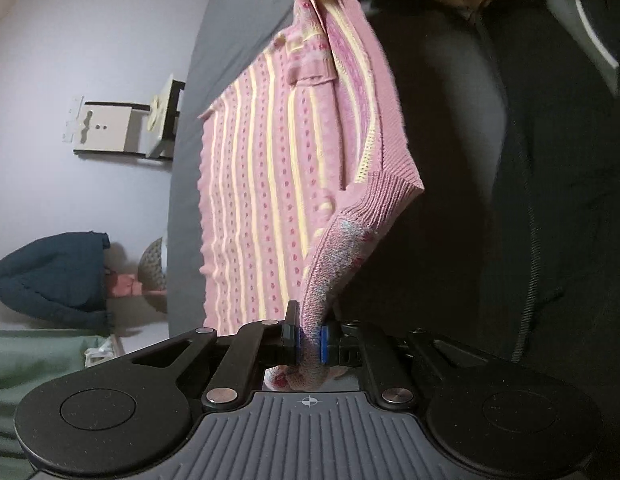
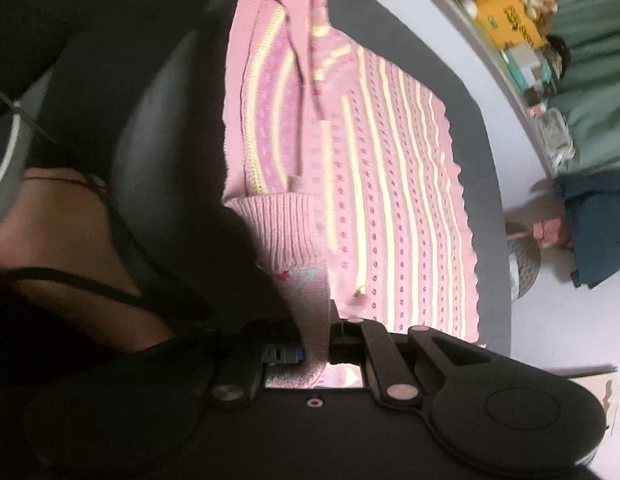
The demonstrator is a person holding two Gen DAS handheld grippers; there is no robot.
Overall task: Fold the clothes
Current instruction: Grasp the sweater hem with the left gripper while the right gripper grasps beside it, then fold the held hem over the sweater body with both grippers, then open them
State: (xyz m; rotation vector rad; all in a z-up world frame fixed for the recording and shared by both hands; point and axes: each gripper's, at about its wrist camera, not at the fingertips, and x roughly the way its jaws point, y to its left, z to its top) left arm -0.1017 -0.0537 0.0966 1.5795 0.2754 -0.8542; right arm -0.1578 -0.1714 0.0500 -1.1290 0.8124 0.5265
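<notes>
Home room, plain pale wall (image 1: 69, 40) with a small wall shelf (image 1: 109, 128), green curtain (image 2: 598, 60), cluttered ledge of household packages (image 2: 506, 20), dark blue jacket (image 1: 49, 276) lying nearby

Pink knit sweater (image 1: 265, 184) with yellow stripes and ribbed cuffs, hanging stretched above grey surface.

Grey surface (image 1: 229, 40): is being occupied by one pink striped knit sweater (image 1: 265, 200), whose flat body is lying spread across it in both wrist views. Grey margin is being left exposed beyond the sweater's scalloped edge (image 2: 466, 216).
</notes>
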